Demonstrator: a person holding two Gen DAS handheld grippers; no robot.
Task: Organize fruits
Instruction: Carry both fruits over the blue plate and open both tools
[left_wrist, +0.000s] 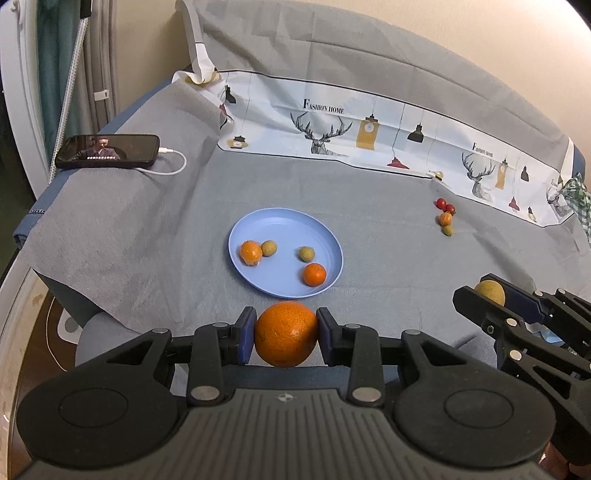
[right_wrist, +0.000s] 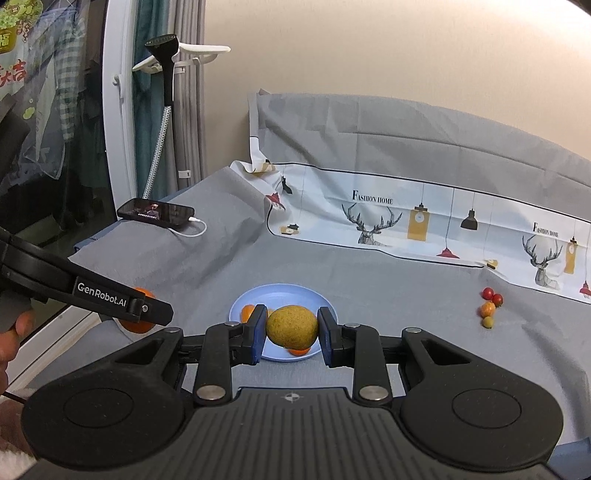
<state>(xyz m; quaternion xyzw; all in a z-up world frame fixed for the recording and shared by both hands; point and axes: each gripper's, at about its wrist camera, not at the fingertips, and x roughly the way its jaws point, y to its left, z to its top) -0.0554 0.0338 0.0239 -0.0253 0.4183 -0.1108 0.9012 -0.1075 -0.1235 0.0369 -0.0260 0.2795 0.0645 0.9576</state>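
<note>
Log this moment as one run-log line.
left gripper: shut on orange | right gripper: shut on yellow-green fruit | blue plate: four fruits

"FASHION HOME" printed twice on white deer-and-lamp patterned cloth (right_wrist: 424, 218) along bed's far edge; "GenRobot.AI" on black left gripper (right_wrist: 147, 310) arm.

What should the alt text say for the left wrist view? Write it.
The left gripper clamps a large orange just short of a blue plate holding two oranges and two greenish fruits; at right, the right gripper grips a yellow-green fruit.
</note>
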